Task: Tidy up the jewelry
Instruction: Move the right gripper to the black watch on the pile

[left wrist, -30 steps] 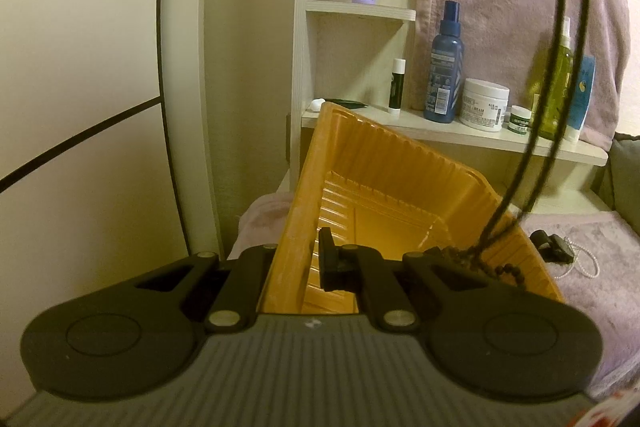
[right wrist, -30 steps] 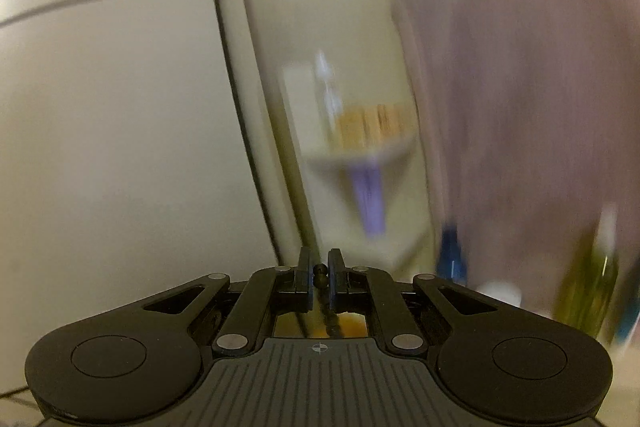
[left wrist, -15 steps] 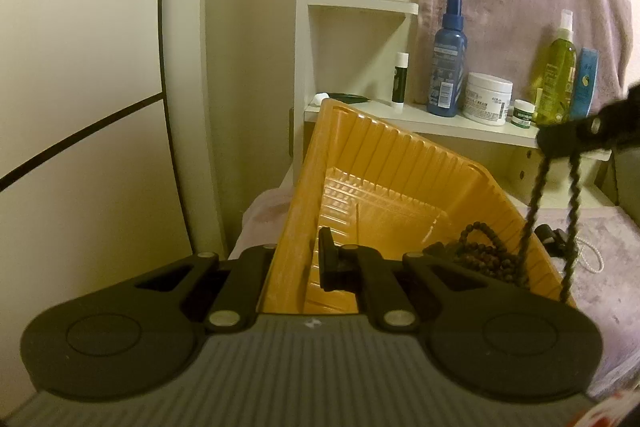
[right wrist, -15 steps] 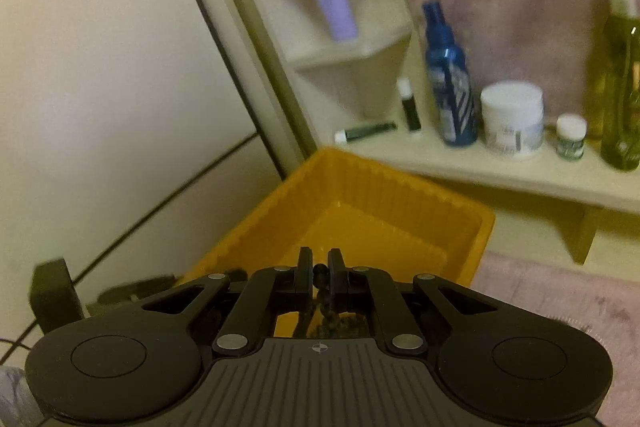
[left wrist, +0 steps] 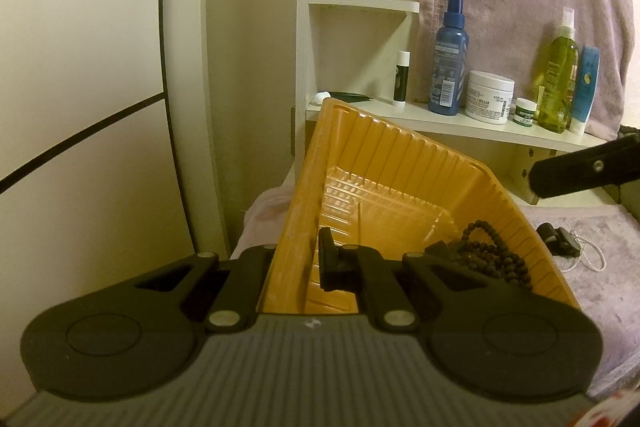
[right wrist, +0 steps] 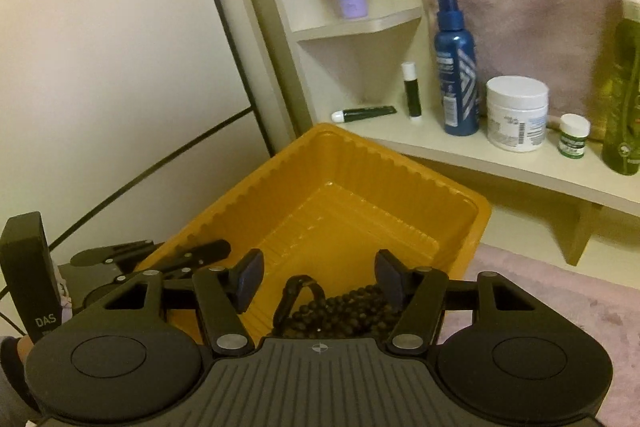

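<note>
The left tongs [left wrist: 318, 263] are clamped on the near wall of the orange tray [left wrist: 384, 163], tipping it up. The right tongs [right wrist: 318, 277] have just been opening and now stand apart over the tray, gripping nothing; the dark bead necklace [right wrist: 344, 311] lies heaped in the tray's near corner below them, partly hidden behind the tongs' body. Beyond, on mauve cloth [left wrist: 576, 227], a small dark clip with a pale cord [left wrist: 560, 243] is hard to make out.
</note>
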`<state>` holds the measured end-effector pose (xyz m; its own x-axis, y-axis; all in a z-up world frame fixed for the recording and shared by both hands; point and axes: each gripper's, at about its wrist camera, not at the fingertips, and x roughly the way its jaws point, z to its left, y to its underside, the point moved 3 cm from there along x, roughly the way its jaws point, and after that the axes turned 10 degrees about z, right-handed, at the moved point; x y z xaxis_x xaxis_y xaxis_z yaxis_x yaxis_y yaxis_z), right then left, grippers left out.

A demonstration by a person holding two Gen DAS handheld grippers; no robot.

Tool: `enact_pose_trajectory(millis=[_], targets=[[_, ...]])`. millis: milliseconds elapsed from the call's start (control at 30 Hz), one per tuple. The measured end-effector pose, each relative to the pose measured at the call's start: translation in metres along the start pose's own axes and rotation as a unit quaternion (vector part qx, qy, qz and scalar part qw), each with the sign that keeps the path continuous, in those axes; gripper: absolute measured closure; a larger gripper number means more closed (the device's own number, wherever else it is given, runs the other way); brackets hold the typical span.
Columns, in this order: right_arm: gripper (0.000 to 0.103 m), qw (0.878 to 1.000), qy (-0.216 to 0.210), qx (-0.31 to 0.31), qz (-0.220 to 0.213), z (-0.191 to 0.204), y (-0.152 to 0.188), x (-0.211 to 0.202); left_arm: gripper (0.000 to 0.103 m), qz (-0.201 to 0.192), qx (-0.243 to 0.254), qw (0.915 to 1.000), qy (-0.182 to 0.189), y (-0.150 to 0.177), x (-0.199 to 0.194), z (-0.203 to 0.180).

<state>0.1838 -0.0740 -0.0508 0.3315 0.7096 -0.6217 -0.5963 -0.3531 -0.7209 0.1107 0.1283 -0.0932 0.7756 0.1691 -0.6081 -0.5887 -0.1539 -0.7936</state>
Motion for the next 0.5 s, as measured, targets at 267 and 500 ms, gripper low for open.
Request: enact_pose_trajectory(millis=[267,500], targets=[[0.041,0.998,0.05,0.029,-0.02,-0.033,0.035,-0.031,0.097,0.0,0.004,1.0,-0.001,-0.001,0.001,0.0],[0.041,0.989,0.121,0.087,-0.008,-0.096,0.073,-0.05,0.096,0.004,0.005,1.0,-0.004,0.001,0.001,0.0]])
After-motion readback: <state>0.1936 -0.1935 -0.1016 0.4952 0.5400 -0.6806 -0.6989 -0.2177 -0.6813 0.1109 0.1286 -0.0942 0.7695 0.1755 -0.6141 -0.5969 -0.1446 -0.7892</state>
